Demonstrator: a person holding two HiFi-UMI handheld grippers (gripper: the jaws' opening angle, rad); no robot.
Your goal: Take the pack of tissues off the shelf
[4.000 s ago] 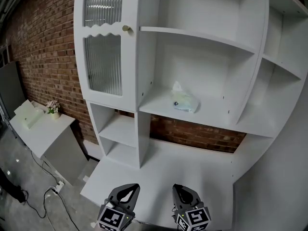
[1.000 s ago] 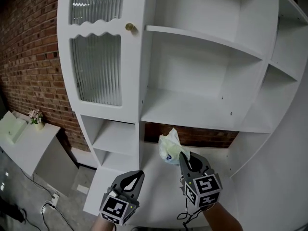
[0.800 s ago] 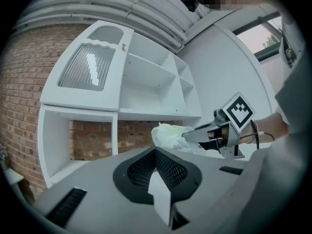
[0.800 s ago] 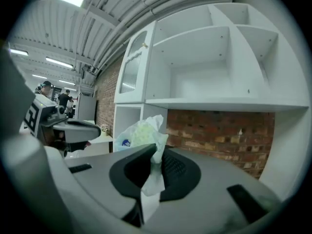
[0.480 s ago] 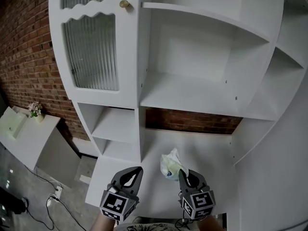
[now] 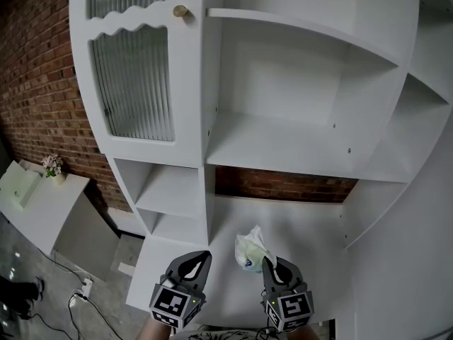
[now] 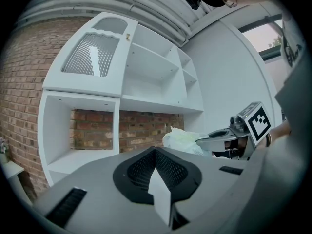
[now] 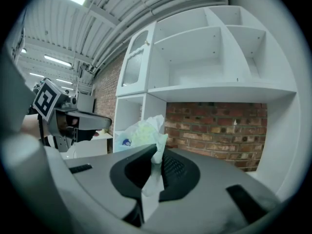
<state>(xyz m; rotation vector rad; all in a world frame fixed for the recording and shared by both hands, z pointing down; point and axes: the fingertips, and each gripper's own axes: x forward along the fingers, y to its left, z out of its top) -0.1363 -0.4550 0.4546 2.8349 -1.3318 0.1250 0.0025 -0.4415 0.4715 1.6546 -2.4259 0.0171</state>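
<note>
The right gripper (image 6: 271,263) is clenched on the pack of tissues (image 6: 249,247); the pack hangs low before the cabinet, below the shelf (image 6: 283,151). The left gripper (image 6: 195,262), just beside, has its jaws pressed together, empty

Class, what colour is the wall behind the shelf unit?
The wall is red-brown brick; best in head view.

Left gripper (image 6: 200,259) and right gripper (image 6: 269,262): grey moulded shells tapering to pointed fingers (image 6: 182,268), black and ribbed inside. Each carries a cube (image 6: 172,307) of black-and-white square markers.
</note>
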